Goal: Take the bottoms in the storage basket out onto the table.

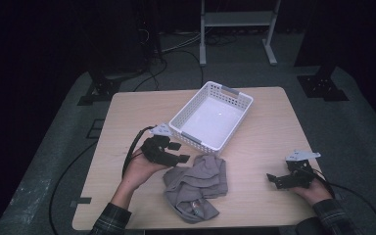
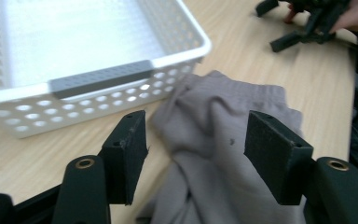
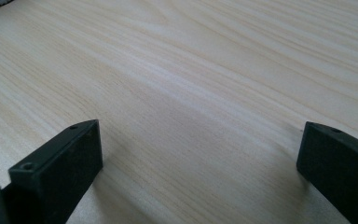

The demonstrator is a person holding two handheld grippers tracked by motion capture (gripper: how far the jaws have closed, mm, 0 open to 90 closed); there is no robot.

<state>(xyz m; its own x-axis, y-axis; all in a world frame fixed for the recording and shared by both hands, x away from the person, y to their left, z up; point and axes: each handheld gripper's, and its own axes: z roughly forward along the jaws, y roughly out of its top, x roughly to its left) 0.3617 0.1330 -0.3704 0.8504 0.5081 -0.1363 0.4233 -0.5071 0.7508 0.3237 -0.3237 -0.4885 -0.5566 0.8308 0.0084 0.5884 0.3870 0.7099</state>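
Seen from above: left tool point(image 1: 180, 152) held over the counter point(image 1: 264, 122), jaws apart and gripping nothing, just left of a crumpled grey cloth point(image 1: 196, 186) lying near the front edge. White basket point(image 1: 210, 116) just beyond the cloth. Right tool point(image 1: 273, 179) low at the near right, jaws spread.

Along the left tool: cloth point(image 2: 223, 140) between open jaws, untouched, basket point(image 2: 74, 56) at far left.

Along the right tool: bare wooden counter point(image 3: 191, 93) between wide jaws.
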